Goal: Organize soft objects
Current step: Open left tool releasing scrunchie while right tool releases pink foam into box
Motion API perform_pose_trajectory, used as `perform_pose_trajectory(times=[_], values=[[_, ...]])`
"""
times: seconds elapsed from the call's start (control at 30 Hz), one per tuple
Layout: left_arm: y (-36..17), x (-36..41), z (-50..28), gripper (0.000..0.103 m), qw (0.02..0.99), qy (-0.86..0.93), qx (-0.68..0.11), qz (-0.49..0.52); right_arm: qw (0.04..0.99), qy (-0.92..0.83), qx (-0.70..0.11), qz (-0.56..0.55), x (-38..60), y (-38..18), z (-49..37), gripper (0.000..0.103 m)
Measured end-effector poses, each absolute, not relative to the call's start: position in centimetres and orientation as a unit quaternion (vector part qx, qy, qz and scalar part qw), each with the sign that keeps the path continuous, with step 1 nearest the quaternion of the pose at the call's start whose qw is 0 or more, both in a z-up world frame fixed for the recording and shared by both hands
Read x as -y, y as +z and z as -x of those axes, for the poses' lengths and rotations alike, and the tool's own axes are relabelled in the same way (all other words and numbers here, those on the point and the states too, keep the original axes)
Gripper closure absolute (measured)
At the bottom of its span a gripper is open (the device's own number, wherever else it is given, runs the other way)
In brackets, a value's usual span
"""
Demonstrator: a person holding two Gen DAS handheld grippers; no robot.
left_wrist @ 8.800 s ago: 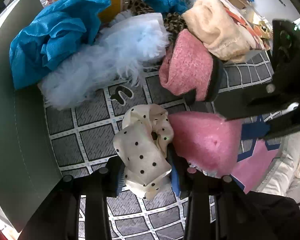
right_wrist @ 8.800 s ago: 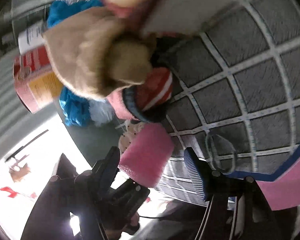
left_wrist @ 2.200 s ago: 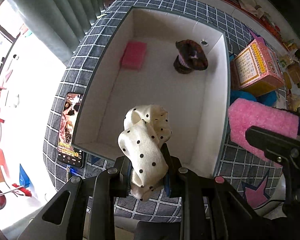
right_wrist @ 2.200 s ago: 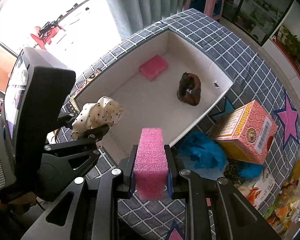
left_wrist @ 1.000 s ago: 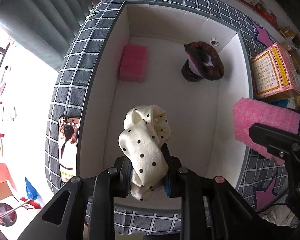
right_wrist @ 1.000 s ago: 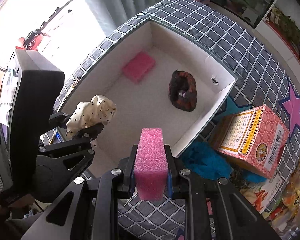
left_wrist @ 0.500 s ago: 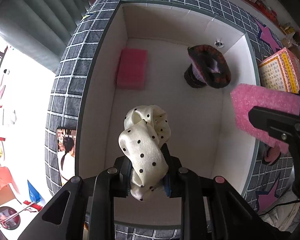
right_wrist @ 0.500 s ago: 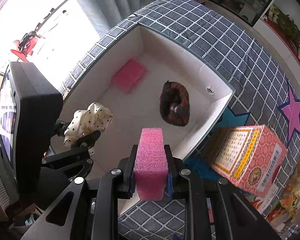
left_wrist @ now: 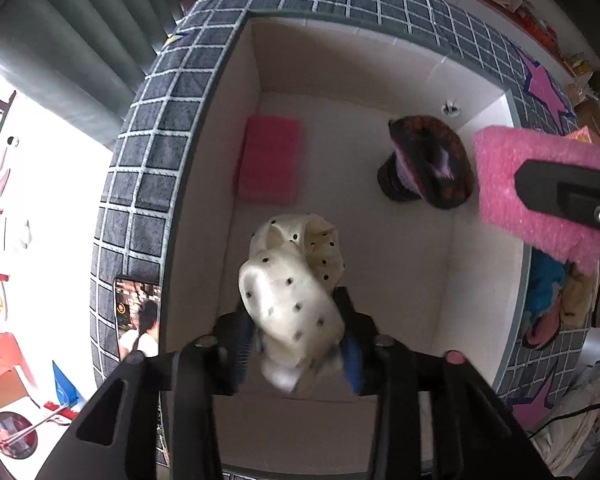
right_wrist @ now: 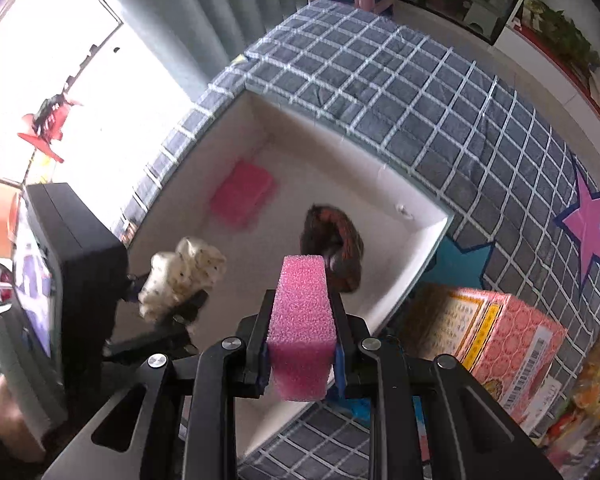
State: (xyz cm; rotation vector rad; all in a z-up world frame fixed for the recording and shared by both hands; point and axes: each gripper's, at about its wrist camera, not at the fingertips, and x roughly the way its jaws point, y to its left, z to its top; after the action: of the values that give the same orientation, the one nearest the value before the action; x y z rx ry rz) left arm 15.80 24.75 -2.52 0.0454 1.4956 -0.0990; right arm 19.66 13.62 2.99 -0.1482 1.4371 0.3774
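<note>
My left gripper [left_wrist: 296,344] is shut on a cream polka-dot scrunchie [left_wrist: 292,280] and holds it above the near part of a white open box [left_wrist: 480,280]. My right gripper [right_wrist: 300,340] is shut on a pink foam sponge [right_wrist: 302,324], above the box's right wall. In the left wrist view that sponge [left_wrist: 540,192] shows at the right. Inside the box lie a flat pink sponge [left_wrist: 269,159] and a dark knitted scrunchie [left_wrist: 428,164]. From the right wrist view I see the polka-dot scrunchie [right_wrist: 182,276] and the box [right_wrist: 416,256].
The box stands on a grey checked cloth [left_wrist: 148,152] with pink stars. A phone [left_wrist: 134,316] lies left of the box. A pink-and-yellow carton [right_wrist: 488,340] and blue fabric [left_wrist: 544,284] sit right of the box. Curtains [right_wrist: 220,12] hang behind.
Both grippers have moved forward over the box, holding their objects. The left one now hangs further inside the box opening.
</note>
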Motion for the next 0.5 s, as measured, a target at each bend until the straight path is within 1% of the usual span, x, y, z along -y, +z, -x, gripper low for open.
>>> perform_pose_trajectory(times=[0.03, 0.07, 0.1, 0.13, 0.17, 0.5], values=[[-2.3, -24.9, -15.9, 0.044, 0.735, -0.043, -0.676, -0.018, 0.735, 0.171, -0.653, 0.060, -13.5, 3.1, -19.8, 0.078], [-2.0, -25.1, -15.9, 0.036, 0.739, -0.041, -0.673, -0.016, 0.735, 0.170, -0.654, 0.049, -13.2, 3.3, -19.9, 0.072], [-1.8, -25.3, -16.0, 0.032, 0.741, -0.039, -0.670, -0.016, 0.736, 0.168, -0.655, 0.042, -13.0, 3.4, -19.9, 0.056], [-1.6, -25.4, -15.9, 0.032, 0.743, -0.038, -0.668, -0.015, 0.740, 0.166, -0.651, 0.036, -12.8, 3.6, -19.9, 0.048], [-1.6, -25.5, -15.9, 0.032, 0.743, -0.039, -0.668, -0.015, 0.744, 0.167, -0.647, 0.032, -12.6, 3.8, -19.8, 0.045], [-0.8, -23.7, -13.1, 0.032, 0.741, -0.050, -0.669, -0.028, 0.755, 0.198, -0.621, 0.067, -11.3, 5.4, -15.2, 0.045]])
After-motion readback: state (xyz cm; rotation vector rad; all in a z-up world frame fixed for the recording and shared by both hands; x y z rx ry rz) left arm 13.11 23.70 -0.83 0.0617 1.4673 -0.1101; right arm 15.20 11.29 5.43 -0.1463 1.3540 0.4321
